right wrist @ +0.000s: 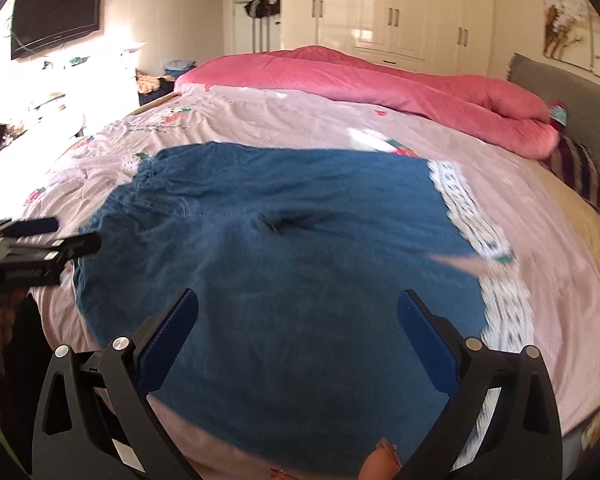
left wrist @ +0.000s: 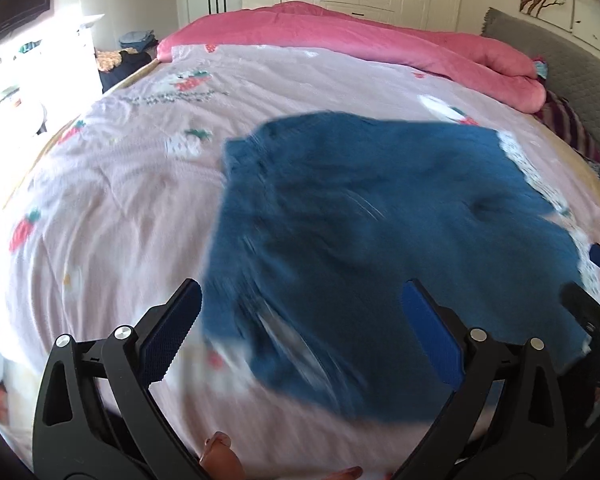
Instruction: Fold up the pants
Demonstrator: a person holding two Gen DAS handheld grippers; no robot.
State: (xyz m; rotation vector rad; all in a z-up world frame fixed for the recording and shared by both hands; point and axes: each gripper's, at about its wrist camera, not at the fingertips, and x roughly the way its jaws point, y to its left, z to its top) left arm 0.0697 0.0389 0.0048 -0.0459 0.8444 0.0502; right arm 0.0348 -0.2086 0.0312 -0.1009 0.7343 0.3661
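Blue pants (right wrist: 284,264) flat on pink bedsheet (right wrist: 300,120); white wardrobe (right wrist: 400,12) behind

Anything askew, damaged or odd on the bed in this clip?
Nothing looks damaged or spilled. The blue pants lie spread on the pink sheet, with one dark pucker near their middle, so the cloth is not quite flat. Both the left gripper and right gripper are open, holding nothing. The pink quilt is bunched along the far side.

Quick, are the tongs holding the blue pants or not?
Left tongs: open, holding nothing, above the blue pants.
Right tongs: open, holding nothing.
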